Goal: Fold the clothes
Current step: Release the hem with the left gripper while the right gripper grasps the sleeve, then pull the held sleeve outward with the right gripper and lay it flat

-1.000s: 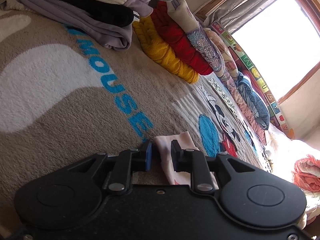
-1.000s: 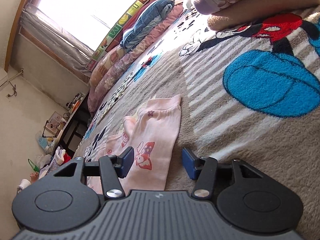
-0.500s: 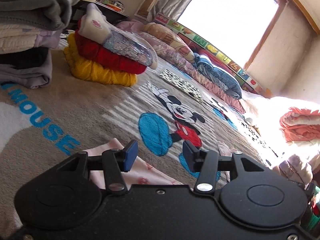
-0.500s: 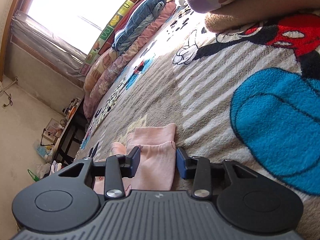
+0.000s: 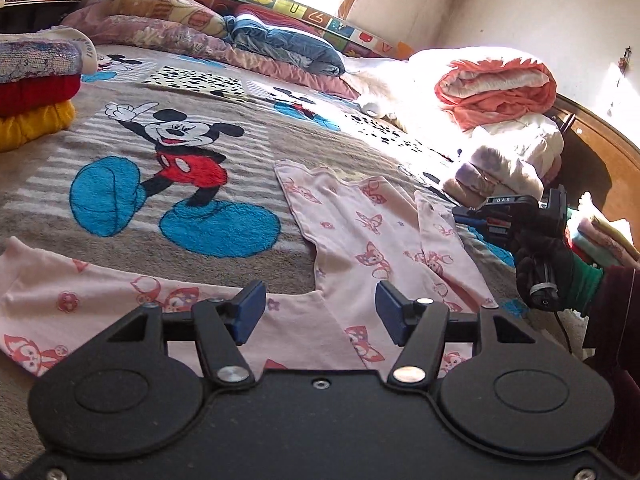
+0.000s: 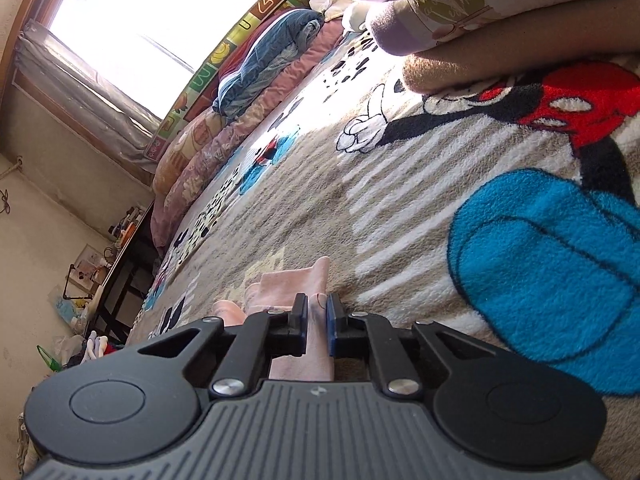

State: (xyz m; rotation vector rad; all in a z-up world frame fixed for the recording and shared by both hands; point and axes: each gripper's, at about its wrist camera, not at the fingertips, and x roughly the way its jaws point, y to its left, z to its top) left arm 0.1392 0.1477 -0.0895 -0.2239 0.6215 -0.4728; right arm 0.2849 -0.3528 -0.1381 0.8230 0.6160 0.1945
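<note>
A pink garment [image 5: 360, 236] printed with small foxes and bows lies spread flat on a blanket [image 5: 120, 248] that covers the bed and carries a cartoon mouse [image 5: 180, 148] in red shorts. The left gripper [image 5: 320, 312] hovers just above the garment's near part with its jaws spread and opening; cloth lies under the gap but neither blue pad presses on it. Seen from the left wrist, the right gripper [image 5: 476, 214] reaches in from the right side, held by a hand in a dark glove [image 5: 540, 268], at the garment's far right edge. In the right wrist view its 2 pads [image 6: 304, 320] are closing on a narrow fold of the pink cloth [image 6: 316, 320], pinching it between them. At the left edge sits a stack of folded clothes [image 5: 36, 92], yellow at the bottom, red above. Rolled bedding in orange and white [image 5: 496, 84] is piled at the far right, well apart from the garment.
</note>
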